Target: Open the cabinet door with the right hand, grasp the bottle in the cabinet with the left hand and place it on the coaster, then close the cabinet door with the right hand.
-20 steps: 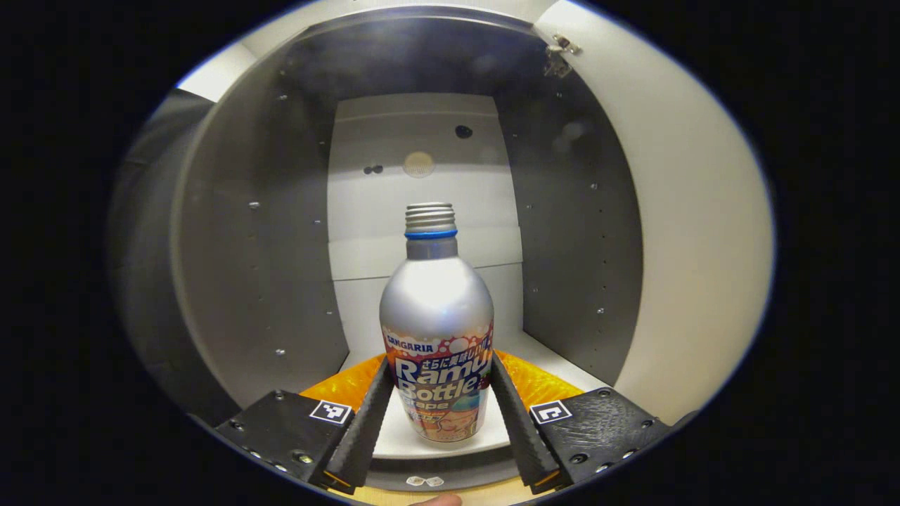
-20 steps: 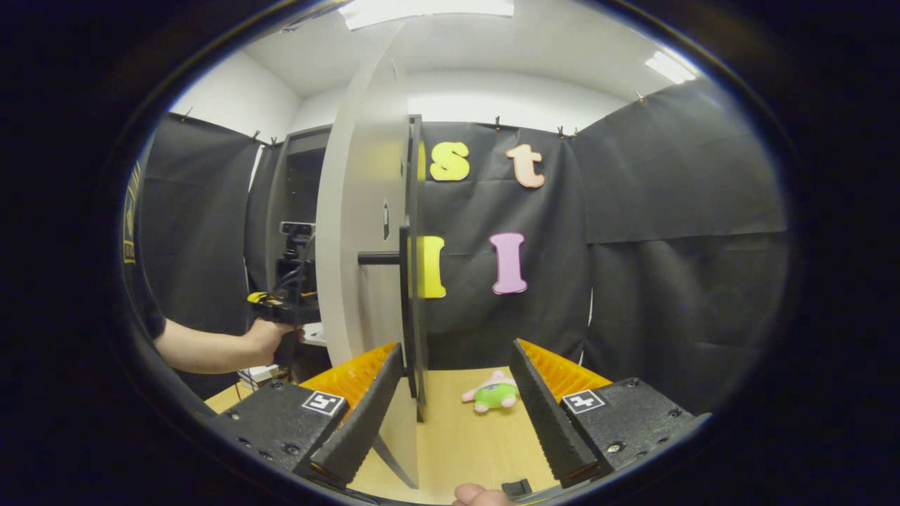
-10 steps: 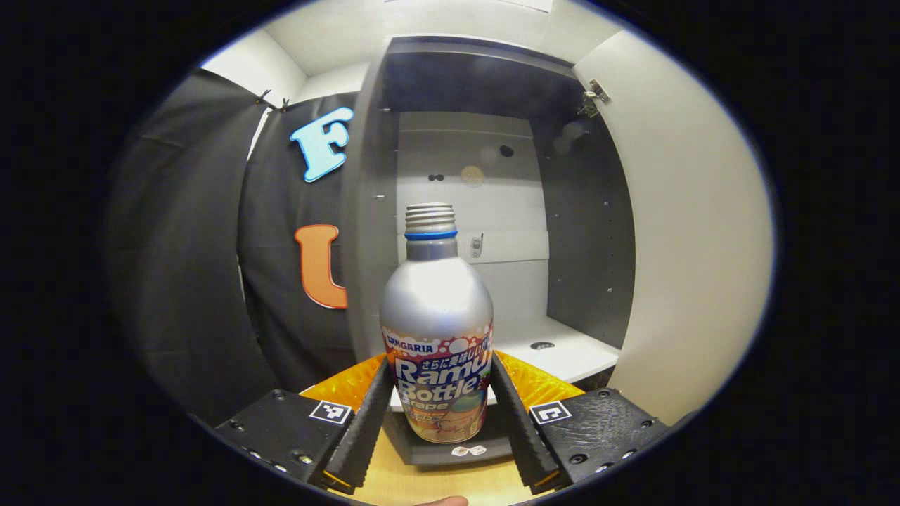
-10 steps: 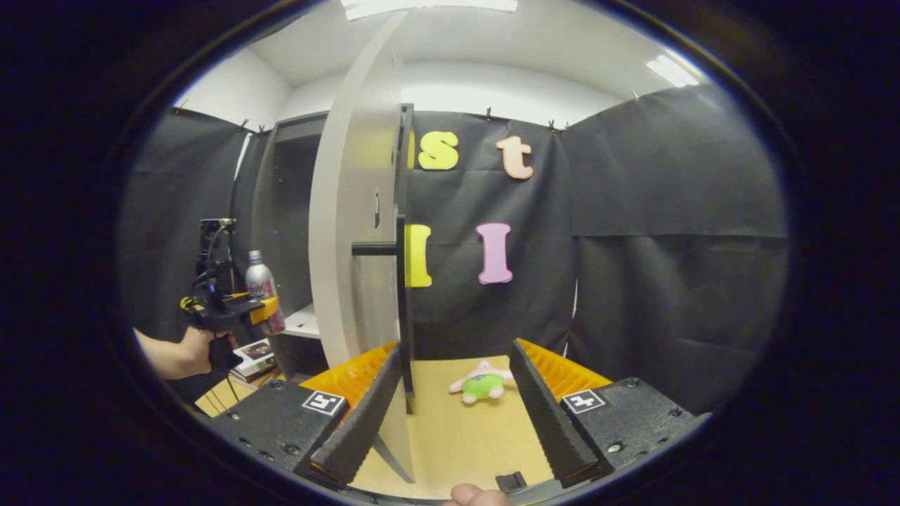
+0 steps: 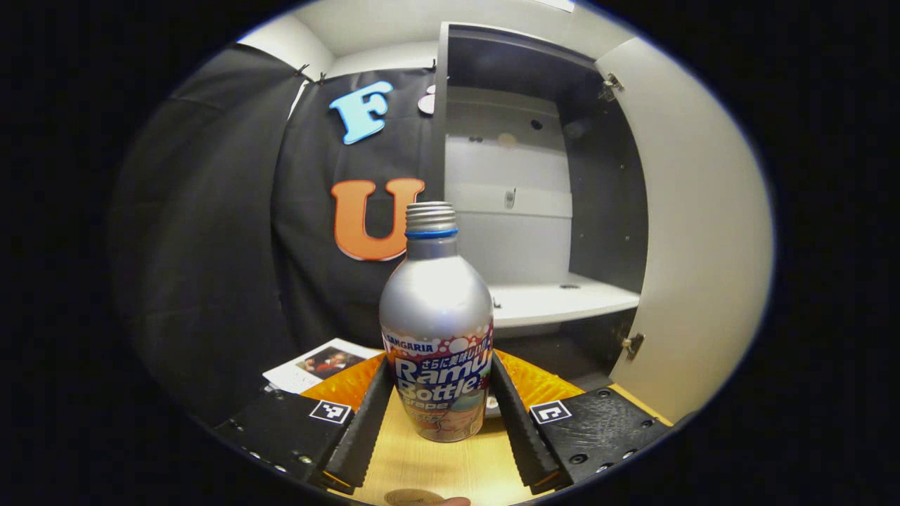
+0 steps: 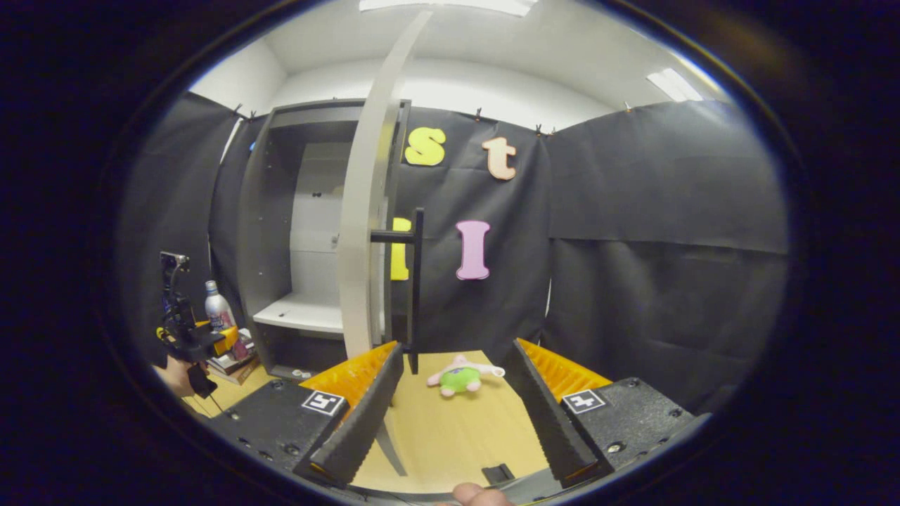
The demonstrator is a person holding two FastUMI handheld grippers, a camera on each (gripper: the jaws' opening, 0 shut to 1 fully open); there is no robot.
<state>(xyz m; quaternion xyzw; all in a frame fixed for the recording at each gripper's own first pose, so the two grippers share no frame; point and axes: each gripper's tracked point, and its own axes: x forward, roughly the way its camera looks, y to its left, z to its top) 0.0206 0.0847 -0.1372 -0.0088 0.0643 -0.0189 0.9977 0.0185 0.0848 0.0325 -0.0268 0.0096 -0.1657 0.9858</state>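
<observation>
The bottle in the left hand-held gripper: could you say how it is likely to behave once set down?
The bottle looks like rigid metal, so it probably won't dent under the left hand-held gripper. Its smooth, shiny shoulder could be slippery. Tall with a narrow neck, it may tip if released tilted; on its side it would likely roll.

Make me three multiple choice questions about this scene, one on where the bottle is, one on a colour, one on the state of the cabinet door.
1. Where is the bottle?
A. On the cabinet shelf
B. Between the left gripper's fingers, outside the cabinet
C. Lying on the table

2. What colour is the ring under the bottle's cap?
A. Blue
B. Red
C. Green

3. How is the cabinet door?
A. Shut
B. Taken off
C. Swung open

Answers:
1 B, both fingers press its sides, with the shelf behind it.
2 A, a blue band circles the neck.
3 C, the door stands edge-on and the shelf shows.
</observation>
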